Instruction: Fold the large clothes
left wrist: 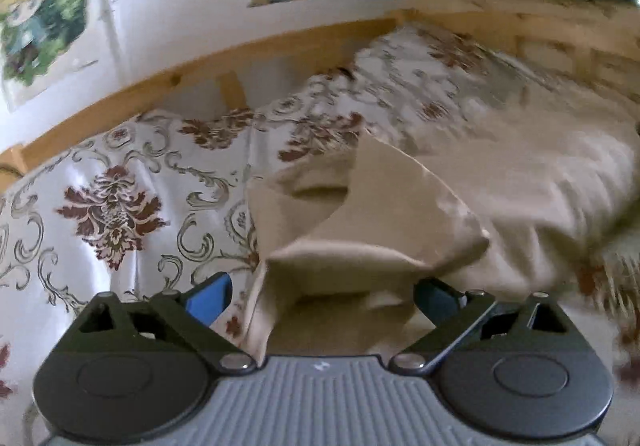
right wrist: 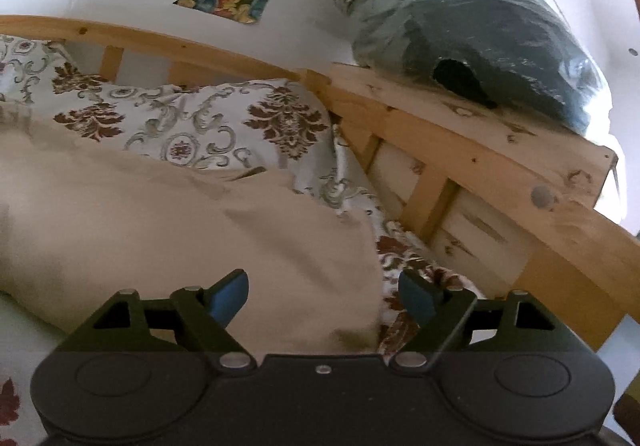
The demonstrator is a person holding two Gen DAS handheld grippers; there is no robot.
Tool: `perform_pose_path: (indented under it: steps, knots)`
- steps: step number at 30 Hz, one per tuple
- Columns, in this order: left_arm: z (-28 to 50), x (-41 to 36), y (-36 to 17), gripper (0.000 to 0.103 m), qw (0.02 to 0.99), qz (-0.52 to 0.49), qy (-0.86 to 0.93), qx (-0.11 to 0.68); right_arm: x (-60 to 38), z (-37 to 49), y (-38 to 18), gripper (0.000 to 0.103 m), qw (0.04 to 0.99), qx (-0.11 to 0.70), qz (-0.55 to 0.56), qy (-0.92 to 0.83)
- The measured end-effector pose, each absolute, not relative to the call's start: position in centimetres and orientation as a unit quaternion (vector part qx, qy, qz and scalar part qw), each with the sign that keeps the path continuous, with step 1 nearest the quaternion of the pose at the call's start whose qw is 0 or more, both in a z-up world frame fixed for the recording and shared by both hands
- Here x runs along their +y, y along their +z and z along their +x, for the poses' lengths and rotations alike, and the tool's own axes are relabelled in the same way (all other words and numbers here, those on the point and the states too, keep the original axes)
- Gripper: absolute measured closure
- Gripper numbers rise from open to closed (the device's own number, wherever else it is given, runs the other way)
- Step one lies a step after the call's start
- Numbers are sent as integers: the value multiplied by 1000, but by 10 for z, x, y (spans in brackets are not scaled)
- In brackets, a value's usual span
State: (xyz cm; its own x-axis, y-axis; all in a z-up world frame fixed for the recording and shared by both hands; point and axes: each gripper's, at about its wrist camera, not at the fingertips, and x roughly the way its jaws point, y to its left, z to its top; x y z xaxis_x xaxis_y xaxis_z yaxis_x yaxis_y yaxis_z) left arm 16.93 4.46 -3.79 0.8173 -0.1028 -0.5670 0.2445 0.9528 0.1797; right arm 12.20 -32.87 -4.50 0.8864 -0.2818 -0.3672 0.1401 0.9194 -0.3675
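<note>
Beige cloth, the large garment to be folded, lies on a bed covered by a white bedspread printed with dark red floral medallions and grey scrolls. In the left wrist view the cloth is rumpled, with 1 triangular flap standing up in loose folds just ahead of the left gripper. That gripper's jaws stand wide apart; its blue pads sit on either side of the cloth's near edge, which lies between them, but neither pad presses on the fabric, so nothing is held. Behind the bed runs a wooden bed rail against a white wall with 2 colourful pictures stuck on it. The right part of this view is blurred.

In the right wrist view the same cloth spreads flatter across the bedspread, filling the left and middle of the frame, its right edge ending between the pads of the right gripper. These jaws are also well open, and the pads hover over the fabric without gripping it. To the right, the wooden frame turns a corner, and a clear plastic bag stuffed with dark clothing rests on its top board.
</note>
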Motion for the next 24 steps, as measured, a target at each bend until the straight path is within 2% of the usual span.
perform_pose_path:
  steps: [4, 6, 11, 18, 24]
  knots:
    - [190, 64, -32, 4, 955, 20, -35, 294, -325, 120, -41, 16, 961, 210, -149, -101]
    - [203, 90, -33, 4, 952, -41, 5, 304, -322, 116, -36, 10, 964, 204, -140, -98]
    - [211, 167, -52, 2, 916, -196, 42, 347, -313, 97, -31, 8, 970, 205, -111, -75]
    - [199, 171, -46, 1, 922, -178, 37, 342, -322, 69, -57, 9, 955, 282, 83, -32]
    - [170, 156, -28, 1, 906, -205, 5, 370, -343, 80, -51, 9, 948, 278, 151, -39]
